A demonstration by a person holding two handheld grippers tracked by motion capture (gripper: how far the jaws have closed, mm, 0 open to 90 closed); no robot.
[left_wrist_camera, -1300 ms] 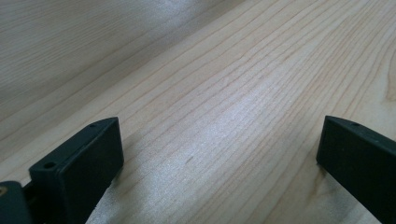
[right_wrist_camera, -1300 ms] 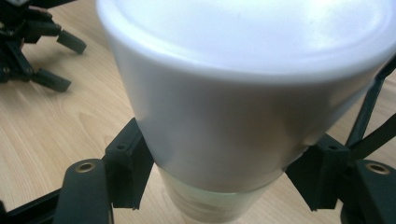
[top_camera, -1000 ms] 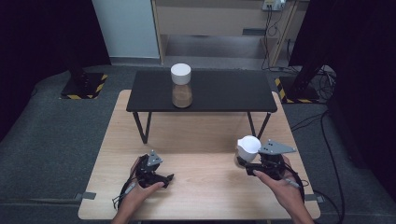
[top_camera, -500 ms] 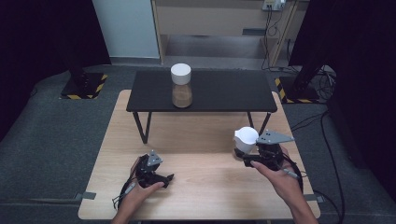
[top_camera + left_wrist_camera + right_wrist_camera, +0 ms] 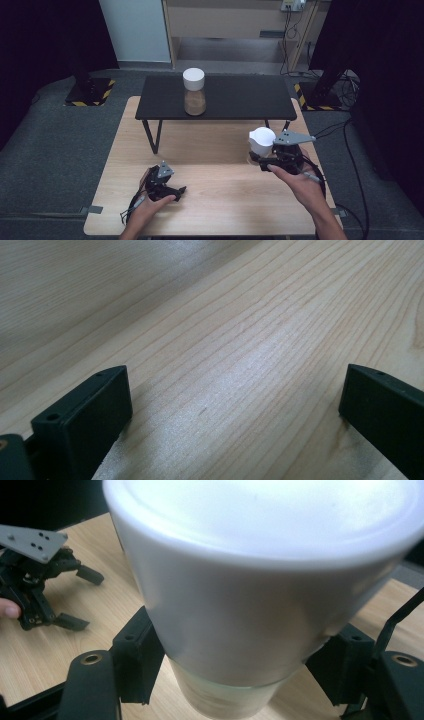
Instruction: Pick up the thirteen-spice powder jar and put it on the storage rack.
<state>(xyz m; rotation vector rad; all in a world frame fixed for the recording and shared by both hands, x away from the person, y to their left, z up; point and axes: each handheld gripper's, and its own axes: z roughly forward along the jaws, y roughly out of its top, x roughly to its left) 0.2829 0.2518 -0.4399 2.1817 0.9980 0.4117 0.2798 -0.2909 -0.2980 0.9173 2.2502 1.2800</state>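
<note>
A light wooden table (image 5: 215, 150) carries a low black bench (image 5: 220, 97) at its far side, well beyond both sets of jaws. On the bench stands a white-capped jar (image 5: 194, 92) with brown contents. The right gripper (image 5: 265, 160) grips a second jar (image 5: 240, 630) with a white lid (image 5: 262, 140); its jaws press against the glass on either side just below the lid, and the jar rises tilted between them, its base above the tabletop. The left gripper (image 5: 176, 192) rests low on the table, its jaws spread wide with bare wood between them, well apart from the held jar.
</note>
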